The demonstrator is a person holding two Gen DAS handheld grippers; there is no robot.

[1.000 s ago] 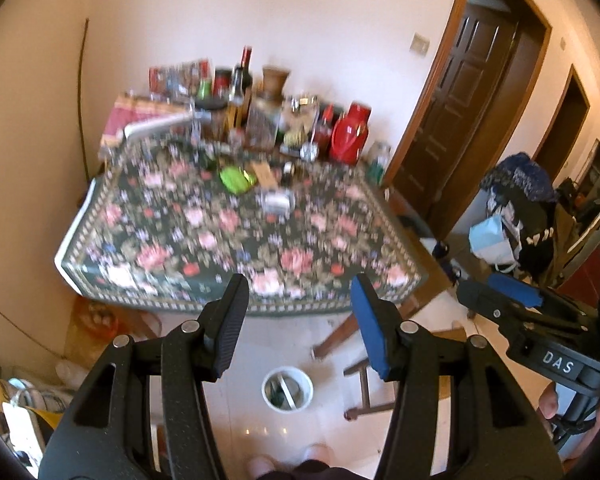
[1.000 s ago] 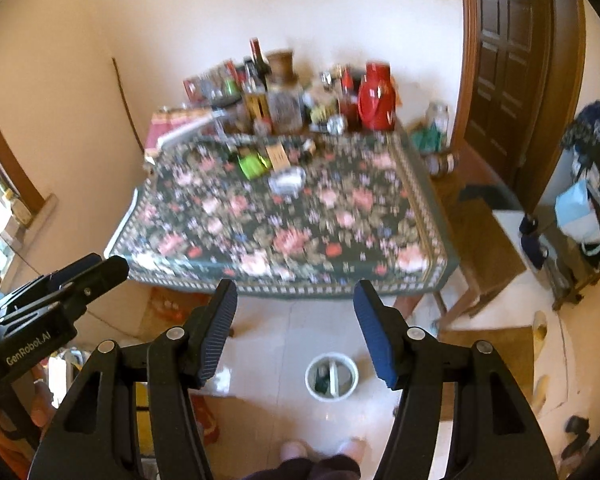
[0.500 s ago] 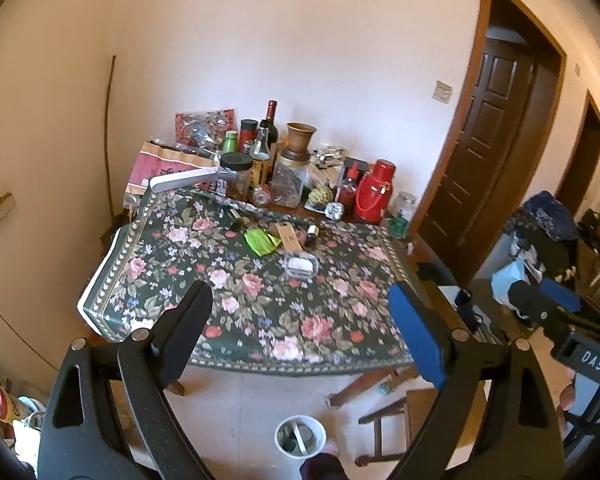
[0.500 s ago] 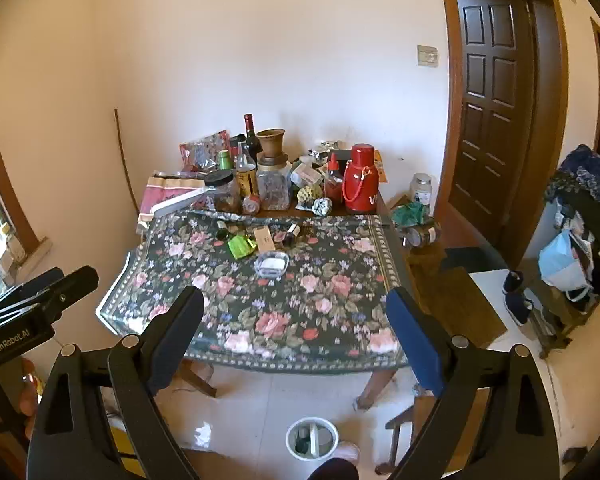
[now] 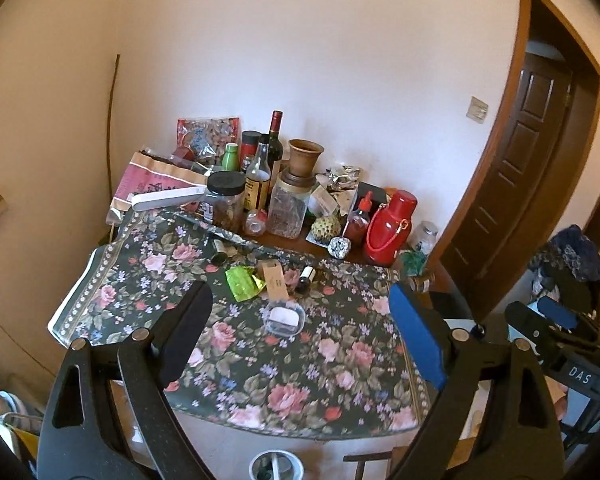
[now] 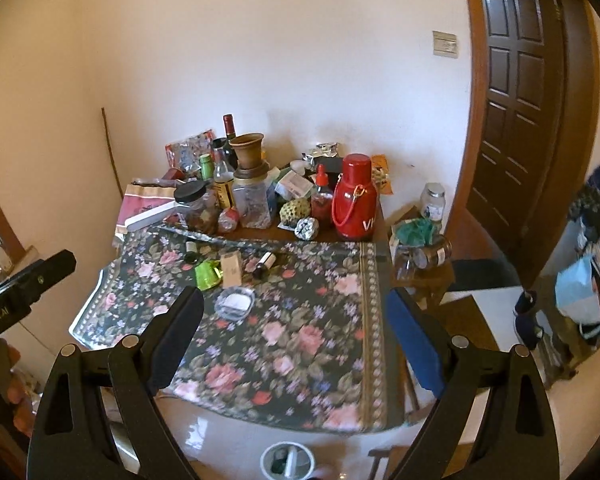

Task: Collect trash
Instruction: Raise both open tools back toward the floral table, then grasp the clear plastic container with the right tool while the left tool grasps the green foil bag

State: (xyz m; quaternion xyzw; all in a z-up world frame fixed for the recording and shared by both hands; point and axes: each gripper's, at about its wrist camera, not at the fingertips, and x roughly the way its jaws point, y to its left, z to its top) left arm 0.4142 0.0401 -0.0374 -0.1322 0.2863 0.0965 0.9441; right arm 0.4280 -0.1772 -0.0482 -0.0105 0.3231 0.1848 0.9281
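Note:
On the floral tablecloth (image 5: pixel 284 380) lie a crumpled green wrapper (image 5: pixel 244 282), a small tan box (image 5: pixel 274 280), a clear plastic tub (image 5: pixel 285 319) and two small dark bottles (image 5: pixel 305 278). My left gripper (image 5: pixel 298 290) hangs open in the air before the table's near edge, nothing between its fingers. My right gripper (image 6: pixel 293 296) is likewise open and empty, short of the wrapper (image 6: pixel 207 274) and the tub (image 6: pixel 235 302). A white bin (image 6: pixel 287 462) with scraps inside stands on the floor under both grippers.
Bottles, jars and a red thermos (image 6: pixel 356 202) crowd the table's back by the wall. A low stool with jars (image 6: pixel 420 256) stands to the right of the table, with a dark wooden door (image 6: pixel 524 92) behind it. Bags and clutter fill the far right (image 5: pixel 572 264).
Both grippers opened wider, rose and came nearer to the table. The view tilted up, so the bin slid to the bottom edge and more wall shows.

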